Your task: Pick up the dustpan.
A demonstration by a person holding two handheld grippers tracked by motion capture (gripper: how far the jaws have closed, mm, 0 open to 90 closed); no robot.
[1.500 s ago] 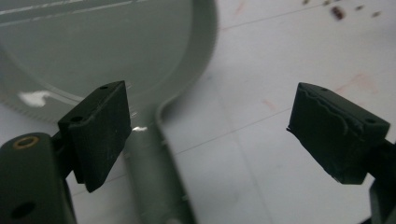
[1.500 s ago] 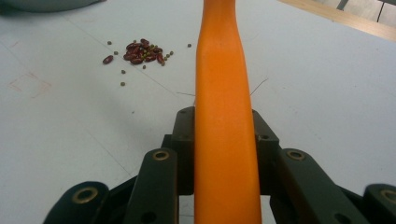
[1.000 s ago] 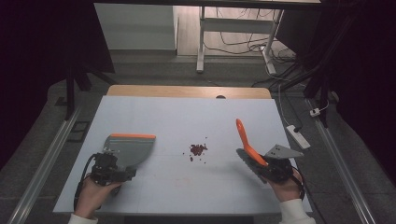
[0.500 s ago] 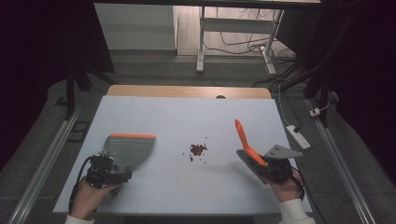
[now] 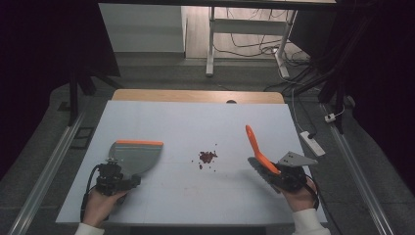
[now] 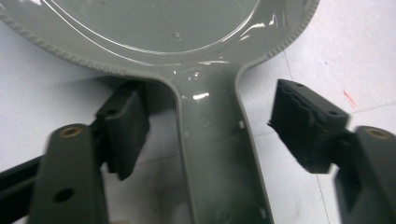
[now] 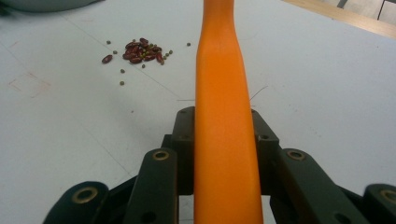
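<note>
High view: dustpan [image 5: 136,155] flat on bench [image 5: 195,117] near left edge, orange lip toward far edge. Left tool [image 6: 224,135] wide, jaws straddling dustpan handle [image 6: 219,154], not gripping. Right tool [image 7: 223,140] clamped on orange brush [image 7: 223,93] near right edge, handle angled up. Beans [image 5: 207,157], small red pile with few strays, mid-bench between pan and brush. Likely step: securing pan before sweeping. Next move calls for closing left tool on handle, then bringing pan lip beside pile, brush behind beans.
</note>
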